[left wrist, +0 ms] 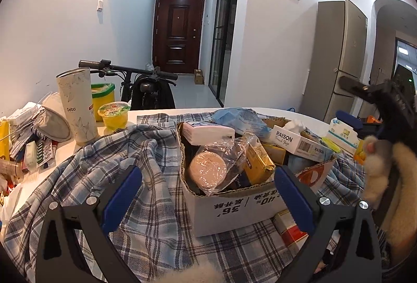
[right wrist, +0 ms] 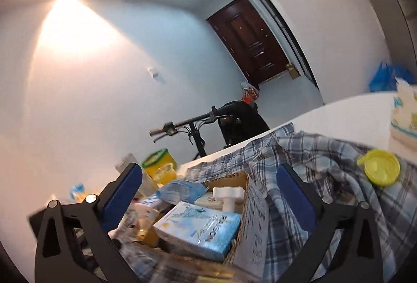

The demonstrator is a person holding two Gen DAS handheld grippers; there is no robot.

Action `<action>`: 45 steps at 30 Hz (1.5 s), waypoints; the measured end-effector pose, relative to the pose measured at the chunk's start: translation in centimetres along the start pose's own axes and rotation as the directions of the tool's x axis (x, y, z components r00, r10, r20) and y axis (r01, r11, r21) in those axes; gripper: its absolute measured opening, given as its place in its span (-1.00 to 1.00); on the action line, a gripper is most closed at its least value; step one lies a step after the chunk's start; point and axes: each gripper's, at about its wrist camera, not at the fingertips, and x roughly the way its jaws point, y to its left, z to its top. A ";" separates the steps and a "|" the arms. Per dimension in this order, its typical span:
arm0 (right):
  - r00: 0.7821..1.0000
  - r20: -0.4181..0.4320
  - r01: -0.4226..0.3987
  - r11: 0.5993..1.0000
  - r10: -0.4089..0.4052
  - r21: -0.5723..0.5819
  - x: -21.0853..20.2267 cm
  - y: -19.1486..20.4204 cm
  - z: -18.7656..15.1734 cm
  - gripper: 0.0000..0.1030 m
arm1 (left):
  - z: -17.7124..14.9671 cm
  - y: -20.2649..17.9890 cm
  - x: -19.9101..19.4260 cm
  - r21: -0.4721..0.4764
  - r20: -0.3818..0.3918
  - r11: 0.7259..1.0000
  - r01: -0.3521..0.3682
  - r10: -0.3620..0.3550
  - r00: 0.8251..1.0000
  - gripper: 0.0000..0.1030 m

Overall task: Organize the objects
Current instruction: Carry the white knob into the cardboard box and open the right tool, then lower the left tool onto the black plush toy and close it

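Observation:
A cardboard box (left wrist: 234, 207) full of small packs stands on a blue plaid shirt (left wrist: 146, 152) spread over the white table. A white RAISON carton (left wrist: 294, 142) lies across its far right corner, beside a bagged round disc (left wrist: 208, 171) and a yellow pack (left wrist: 258, 163). My left gripper (left wrist: 208, 194) is open, its blue pads apart on either side of the box's near wall. My right gripper (right wrist: 208, 195) is open wide above the box (right wrist: 252, 225), over the RAISON carton (right wrist: 200, 228) and a white plastic knob (right wrist: 228, 195). Nothing is held.
At the left stand a white Debo tumbler (left wrist: 75, 103), a jelly cup (left wrist: 114, 115), a yellow tub (left wrist: 103, 98) and a heap of packets (left wrist: 28, 142). A yellow lid (right wrist: 381, 165) lies on the shirt; a tissue pack (right wrist: 404, 116) stands beyond. A scooter handlebar (left wrist: 125, 69) is behind the table.

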 end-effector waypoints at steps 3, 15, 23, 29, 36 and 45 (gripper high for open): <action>1.000 -0.011 0.006 1.000 -0.006 0.015 -1.0 -0.2 -0.4 1.00 | -0.1 -0.3 -0.1 0.011 0.002 1.000 0.007 -0.007 1.000 1.00; 0.994 -0.044 0.069 0.863 -0.105 -0.500 -5.4 6.3 -4.8 1.00 | -0.7 -3.7 -1.7 0.145 -0.043 0.969 0.198 -0.194 0.980 1.00; 0.976 -0.093 0.138 0.886 -0.199 -0.443 -5.8 2.2 -5.6 1.00 | -2.0 -6.0 -1.4 0.202 -0.204 0.908 0.366 -0.327 0.923 1.00; 0.972 -0.112 0.128 0.866 -0.207 -0.484 -4.9 2.9 -6.5 1.00 | -2.8 -6.0 -0.3 0.160 -0.321 0.892 0.422 -0.358 0.877 1.00; 0.968 -0.125 0.126 0.854 -0.217 -0.505 -4.4 3.1 -6.9 1.00 | -4.5 -7.5 -1.3 0.219 -0.389 0.850 0.478 -0.373 0.842 1.00; 0.967 -0.129 0.128 0.857 -0.219 -0.499 -4.5 3.2 -6.9 1.00 | -7.2 -9.9 -1.5 0.290 -0.525 0.782 0.552 -0.352 0.775 1.00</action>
